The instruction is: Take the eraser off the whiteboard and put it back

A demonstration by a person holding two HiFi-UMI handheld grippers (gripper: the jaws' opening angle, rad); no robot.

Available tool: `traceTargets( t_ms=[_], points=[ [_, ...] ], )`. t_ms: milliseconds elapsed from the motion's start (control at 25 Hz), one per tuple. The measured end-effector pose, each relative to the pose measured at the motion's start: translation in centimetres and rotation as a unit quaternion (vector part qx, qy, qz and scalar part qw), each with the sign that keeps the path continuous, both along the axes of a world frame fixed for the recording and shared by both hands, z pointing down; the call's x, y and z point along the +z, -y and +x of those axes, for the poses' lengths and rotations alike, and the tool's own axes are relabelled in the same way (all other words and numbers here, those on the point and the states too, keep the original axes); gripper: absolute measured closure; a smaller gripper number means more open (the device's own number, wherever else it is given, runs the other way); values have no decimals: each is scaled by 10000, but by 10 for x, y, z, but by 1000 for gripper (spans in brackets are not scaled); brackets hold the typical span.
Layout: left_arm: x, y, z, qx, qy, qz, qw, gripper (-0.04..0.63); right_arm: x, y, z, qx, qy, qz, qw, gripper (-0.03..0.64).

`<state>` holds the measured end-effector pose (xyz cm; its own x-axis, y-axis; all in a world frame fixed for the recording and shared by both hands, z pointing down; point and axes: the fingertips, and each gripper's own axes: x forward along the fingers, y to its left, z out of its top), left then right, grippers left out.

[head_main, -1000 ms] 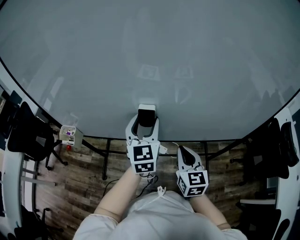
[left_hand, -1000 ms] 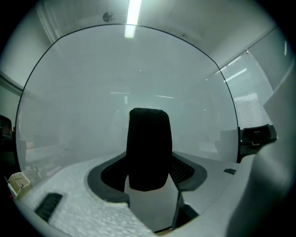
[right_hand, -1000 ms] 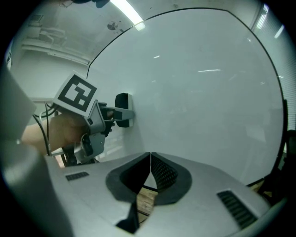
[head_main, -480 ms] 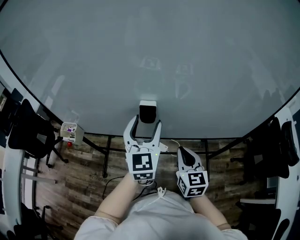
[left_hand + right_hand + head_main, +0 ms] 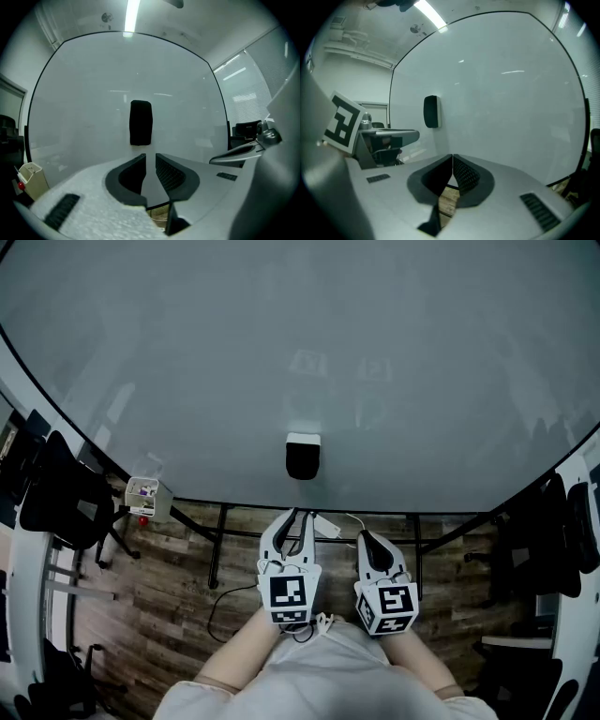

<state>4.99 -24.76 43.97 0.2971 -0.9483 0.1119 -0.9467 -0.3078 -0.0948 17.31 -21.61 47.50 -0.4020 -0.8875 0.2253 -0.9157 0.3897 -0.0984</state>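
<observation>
1. The eraser (image 5: 303, 457) sits upright and flat against the whiteboard (image 5: 300, 343), just above its lower edge and about midway along it. Nothing holds it, so it likely clings by itself, probably by a magnet, and can be left there.
2. The left gripper (image 5: 296, 518) points at the board from below the eraser and is clear of it. Its fingers (image 5: 129, 176) have just been closing. Now only a narrow slit stands between them, with nothing in it but bare board showing through. With the eraser on the board and these fingers empty, the eraser looks to be either already put back or not yet taken; I cannot tell which.
3. The right gripper (image 5: 366, 538) hangs just beside the left one, its fingers (image 5: 466, 176) together at the tips and empty. It looks idle, since one gripper is enough for so small a thing.
4. Both grippers face the board roughly level. That suits an upright board, where the eraser must be gripped from the front by its narrow sides.
5. A small holder (image 5: 142, 495) at the board's lower left edge is well apart from the eraser and seems to play no part.
</observation>
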Motion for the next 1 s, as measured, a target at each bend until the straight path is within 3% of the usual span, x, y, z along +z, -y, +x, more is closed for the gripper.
traceTargets(
  t_ms=[160,1000],
  points=[
    [8,-8,-3,10,-41,-116,9999,574,0,0,-3,-39,-10,5,10000,589],
    [11,-18,4,351,-159,-283,9989,578,-6,-1,-16,-307,-125,130,9994,591]
  ],
)
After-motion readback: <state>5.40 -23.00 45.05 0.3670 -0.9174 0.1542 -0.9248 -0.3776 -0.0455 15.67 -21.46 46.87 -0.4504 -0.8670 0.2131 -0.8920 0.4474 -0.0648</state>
